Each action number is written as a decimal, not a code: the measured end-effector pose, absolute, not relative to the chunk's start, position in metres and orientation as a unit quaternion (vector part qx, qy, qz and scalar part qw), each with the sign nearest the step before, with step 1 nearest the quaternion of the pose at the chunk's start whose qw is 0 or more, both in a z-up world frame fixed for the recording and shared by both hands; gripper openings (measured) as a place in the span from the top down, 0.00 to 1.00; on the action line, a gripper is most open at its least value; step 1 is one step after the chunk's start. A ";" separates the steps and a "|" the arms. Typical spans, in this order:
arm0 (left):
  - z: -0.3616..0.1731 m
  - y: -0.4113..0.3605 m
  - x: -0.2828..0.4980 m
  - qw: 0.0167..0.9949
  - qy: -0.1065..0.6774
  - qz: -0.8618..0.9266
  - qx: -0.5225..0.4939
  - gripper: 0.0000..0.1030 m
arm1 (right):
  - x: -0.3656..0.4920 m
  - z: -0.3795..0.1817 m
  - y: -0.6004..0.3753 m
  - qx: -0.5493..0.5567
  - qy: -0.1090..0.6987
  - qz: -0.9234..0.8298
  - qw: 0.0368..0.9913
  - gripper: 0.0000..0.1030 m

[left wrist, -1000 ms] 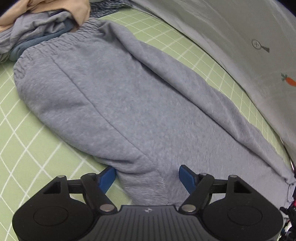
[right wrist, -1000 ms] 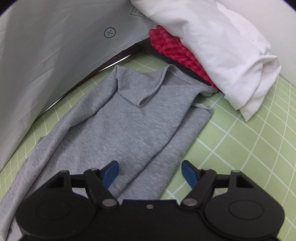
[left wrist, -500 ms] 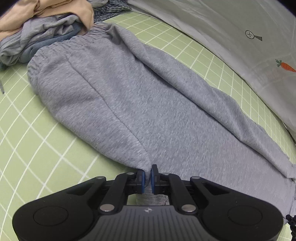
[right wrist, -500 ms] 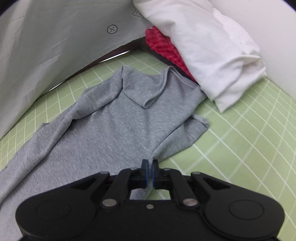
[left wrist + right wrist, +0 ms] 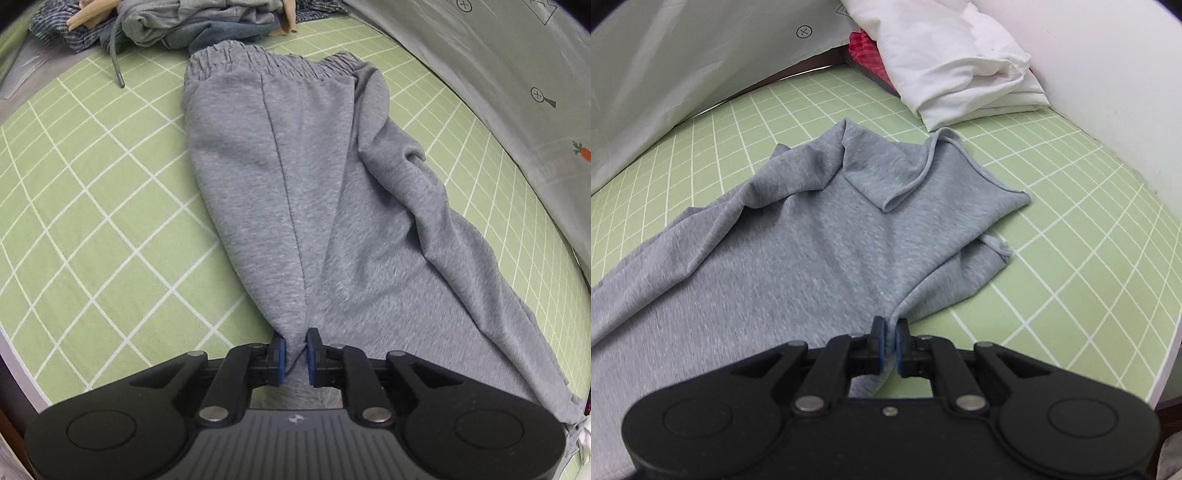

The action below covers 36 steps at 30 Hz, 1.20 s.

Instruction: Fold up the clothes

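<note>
1. Sweatpants (image 5: 295,177): grey, lying lengthwise on the green grid mat (image 5: 92,206). Waistband at far end by the clothes pile (image 5: 192,26); legs run toward the right-wrist view, hems (image 5: 923,177) rumpled near the white stack (image 5: 960,66).
2. Left tongs (image 5: 294,354): pressed onto a bunch of fabric at the near edge, on the seam line. Fabric fans out from the pinch in a taut cone.
3. Right tongs (image 5: 891,343): pads nearly together, pinching a thin edge of leg fabric; cloth rises to them in a ridge.
4. Stage, my guess: both grips set along the near edge, mid-fold or mid-straighten. Can't settle which.
5. Risks:
   - Right pinch is thin, so the edge could slip out under tension.
   - Top leg is skewed over the lower one w/ a turned-over flap at the hem; folding as is would lock in creases.
   - Uneven pull btwn the two grips would twist the legs off line.
   - Far hems are close to the white stack and could drag into it.
6. Materials: soft heathered fleece knit, matte, limp, drapes heavily; gathered elastic waistband; stitched centre seam. Mat is smooth and flat w/ white lines.
</note>
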<state>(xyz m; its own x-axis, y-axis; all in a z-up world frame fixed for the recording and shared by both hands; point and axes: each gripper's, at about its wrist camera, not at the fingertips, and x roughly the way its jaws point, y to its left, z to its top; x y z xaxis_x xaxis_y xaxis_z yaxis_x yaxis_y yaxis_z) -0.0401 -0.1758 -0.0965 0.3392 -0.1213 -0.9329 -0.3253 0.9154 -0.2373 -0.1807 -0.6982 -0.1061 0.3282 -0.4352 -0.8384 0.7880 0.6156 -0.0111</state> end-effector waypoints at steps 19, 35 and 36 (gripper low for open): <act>-0.104 -0.118 0.077 0.828 0.523 0.119 -0.163 0.43 | -0.121 -0.079 -0.646 0.157 0.440 -0.404 0.787 0.30; -0.085 -0.022 -0.015 0.849 0.475 0.095 -0.212 0.71 | -0.109 -0.070 -0.547 0.095 0.469 -0.330 0.814 0.30; -0.083 -0.023 -0.010 0.852 0.474 0.092 -0.205 0.69 | -0.111 -0.070 -0.543 0.093 0.470 -0.328 0.814 0.30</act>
